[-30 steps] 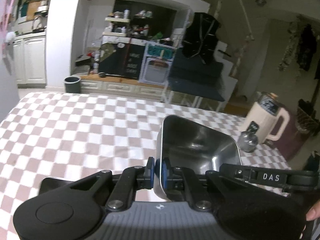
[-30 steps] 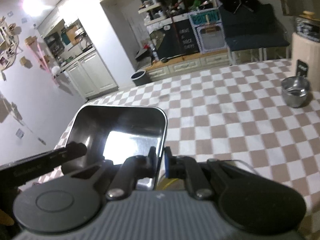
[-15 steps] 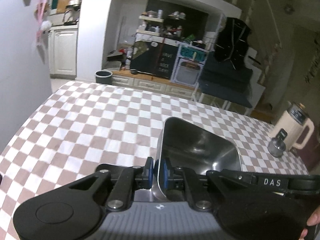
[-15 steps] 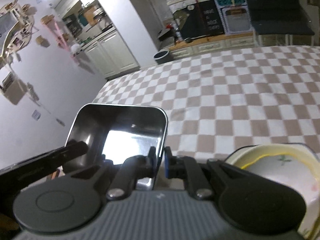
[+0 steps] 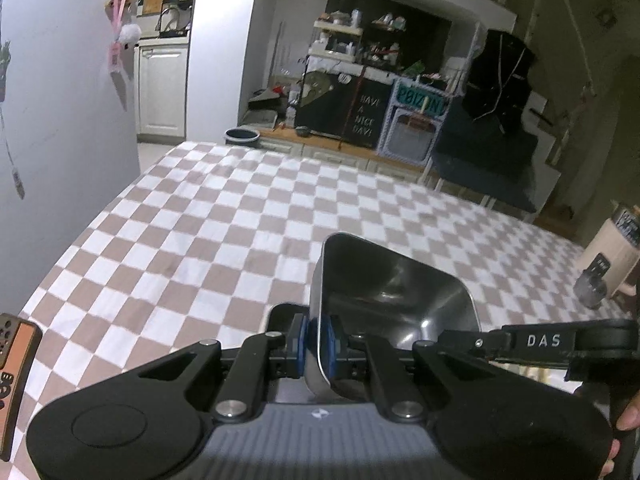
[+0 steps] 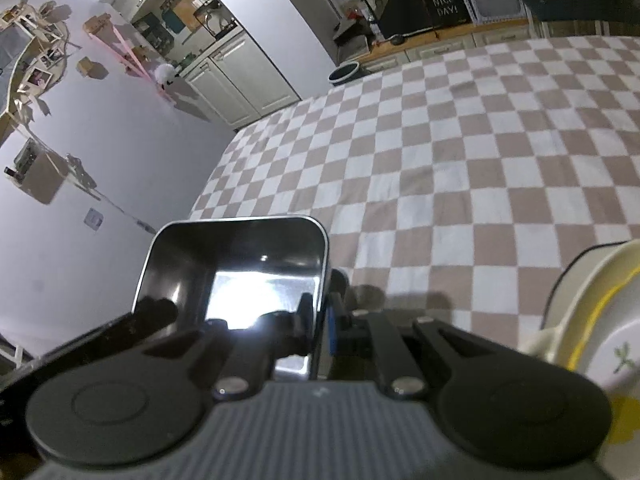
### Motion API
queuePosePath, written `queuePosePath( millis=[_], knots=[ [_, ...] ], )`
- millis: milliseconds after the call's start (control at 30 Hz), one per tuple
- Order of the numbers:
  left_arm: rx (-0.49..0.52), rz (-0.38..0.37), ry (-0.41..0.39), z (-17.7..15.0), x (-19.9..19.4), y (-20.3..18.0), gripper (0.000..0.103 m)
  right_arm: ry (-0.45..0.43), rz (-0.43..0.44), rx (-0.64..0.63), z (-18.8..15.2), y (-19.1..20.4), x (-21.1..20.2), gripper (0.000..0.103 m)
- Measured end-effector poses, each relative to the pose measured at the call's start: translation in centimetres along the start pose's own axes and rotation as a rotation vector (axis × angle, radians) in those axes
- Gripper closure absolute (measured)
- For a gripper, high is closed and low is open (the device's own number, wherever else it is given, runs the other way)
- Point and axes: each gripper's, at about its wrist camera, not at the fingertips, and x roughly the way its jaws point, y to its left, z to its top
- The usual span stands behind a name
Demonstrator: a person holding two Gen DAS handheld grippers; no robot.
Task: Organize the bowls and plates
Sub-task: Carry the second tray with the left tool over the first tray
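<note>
The tray [image 5: 394,300], a square steel one with rounded corners, is held off the checked desk [image 5: 192,240] by both grippers. In the left wrist view the left gripper [image 5: 316,340] is clamped on the tray's left wall, one blue pad outside and one inside, with the wall pinched thin between them. From there the tray runs away and to the right, open side up and tipped a little, its far rim toward the middle of the desk. The right gripper [image 5: 452,338] comes in from the right edge of this view, its black finger marked DAS lying across the tray's near right corner. Far right on the desk stand a small steel bowl [image 5: 592,290] and, just behind it, a cream jug [image 5: 618,246]. An orange and black device [image 5: 16,364] shows at the left edge.

In the right wrist view the right gripper [image 6: 320,320] is closed on the tray's [image 6: 240,264] right wall, with the wall between its pads. The tray lies to the left of the gripper, its floor glaring white, its far rim roughly level across the view. The left gripper's finger [image 6: 152,312] reaches its near left corner. At the lower right, close by, is a cream bowl [image 6: 592,328] with a yellow band inside its rim.
</note>
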Motion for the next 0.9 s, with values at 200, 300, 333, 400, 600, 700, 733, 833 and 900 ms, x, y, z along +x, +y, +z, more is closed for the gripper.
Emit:
queuePosePath(
  millis=[200, 300, 333, 400, 600, 700, 733, 833, 900],
  knots=[
    [-0.001, 0.006, 0.028, -0.2, 1.0, 0.6, 0.093, 0.024, -0.009, 0.012, 0.0, -0.2, 0.7, 0.094],
    [0.01, 0.011, 0.036, -0.3, 1.2, 0.4, 0.093, 0.03, -0.019, 0.012, -0.2, 0.0, 0.9, 0.094],
    [0.014, 0.013, 0.038, -0.4, 1.3, 0.3, 0.092, 0.032, -0.021, 0.011, -0.2, 0.1, 1.1, 0.094],
    [0.023, 0.014, 0.045, -0.5, 1.5, 0.2, 0.089, 0.036, -0.025, 0.013, -0.2, 0.1, 1.2, 0.094],
    [0.038, 0.031, 0.068, -0.7, 2.3, 0.2, 0.089, 0.051, -0.041, -0.003, 0.2, 1.2, 2.7, 0.093],
    [0.045, 0.051, 0.072, -0.7, 2.8, 0.2, 0.089, 0.058, -0.046, -0.012, 0.1, 1.5, 3.2, 0.092],
    [0.046, 0.056, 0.073, -0.7, 2.9, 0.2, 0.089, 0.06, -0.048, -0.016, 0.0, 1.5, 3.3, 0.092],
    [0.051, 0.065, 0.075, -0.7, 3.3, 0.2, 0.089, 0.061, -0.054, -0.023, -0.1, 1.6, 3.6, 0.092],
    [0.055, 0.067, 0.079, -0.8, 3.4, 0.2, 0.089, 0.063, -0.056, -0.021, -0.1, 1.6, 3.8, 0.092]
  ],
)
